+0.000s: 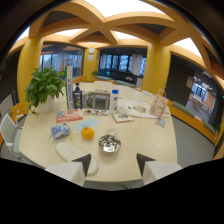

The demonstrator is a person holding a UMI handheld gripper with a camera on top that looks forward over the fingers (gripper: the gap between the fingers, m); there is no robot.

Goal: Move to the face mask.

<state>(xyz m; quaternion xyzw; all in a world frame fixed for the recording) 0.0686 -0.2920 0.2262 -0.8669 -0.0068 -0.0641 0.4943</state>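
A pale blue face mask (pixel 86 123) lies flat on the round cream table (pixel 145 137), just behind an orange (pixel 87 133). It is well ahead of my fingers and to their left. My gripper (pixel 114 162) is open above the near table edge, with nothing between its fingers. The left fingertip (pixel 83 163) and the right fingertip (pixel 144 161) show as dark wedges. A shiny metal bowl (pixel 109 143) sits just ahead of the fingers.
A crumpled blue-white cloth (pixel 60 131) and a white slipper-like object (pixel 70 152) lie left of the orange. Farther back stand a potted plant (pixel 44 87), a dark bottle (pixel 77 96), a water bottle (pixel 115 99), a red booklet (pixel 68 116) and a small bag (pixel 159 106). White chairs ring the table.
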